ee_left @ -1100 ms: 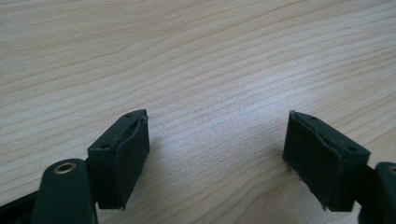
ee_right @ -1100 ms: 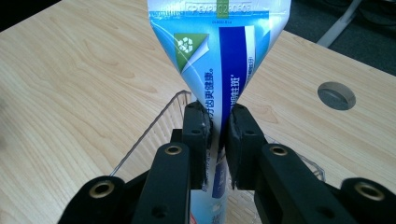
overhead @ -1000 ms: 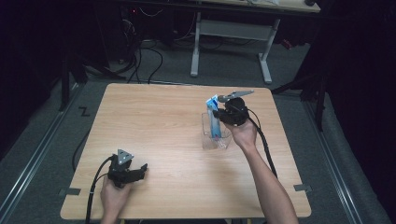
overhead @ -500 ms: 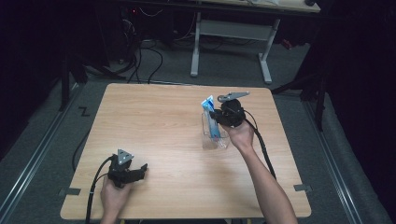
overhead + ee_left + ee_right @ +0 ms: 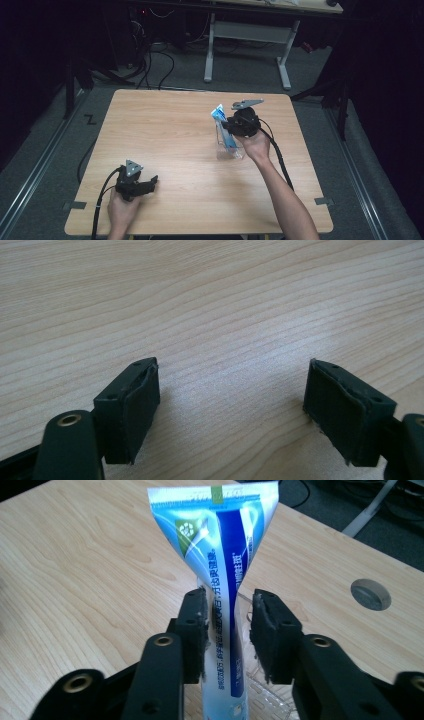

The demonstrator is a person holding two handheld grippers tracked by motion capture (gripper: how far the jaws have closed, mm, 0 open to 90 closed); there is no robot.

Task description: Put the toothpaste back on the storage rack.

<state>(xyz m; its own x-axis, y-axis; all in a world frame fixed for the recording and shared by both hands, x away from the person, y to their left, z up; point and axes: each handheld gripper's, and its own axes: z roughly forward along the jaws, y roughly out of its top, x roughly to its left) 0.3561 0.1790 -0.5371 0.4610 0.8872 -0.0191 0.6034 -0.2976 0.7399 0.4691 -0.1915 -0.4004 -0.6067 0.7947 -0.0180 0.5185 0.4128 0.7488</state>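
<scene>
Left gripper (image 5: 134,184): black two-jaw tool, near edge of the light wood worktop (image 5: 165,130), left side, held low in person's left hand; jaws spread wide w/ bare wood grain between them in left gripper view.
Right gripper (image 5: 227,630): farther back, right of centre; jaws either side of a blue-and-white toothpaste tube (image 5: 225,555). One jaw against tube, other w/ a slim gap; can't tell if tube is truly pinched.
Tube: stands upright, flat crimped end up, lower end inside a clear plastic cup (image 5: 229,147) on worktop.
Cable hole (image 5: 370,594): round, grey, beyond the tube in right gripper view.
Background: grey-legged desk (image 5: 247,37) and dark cables on floor past worktop's far edge.
</scene>
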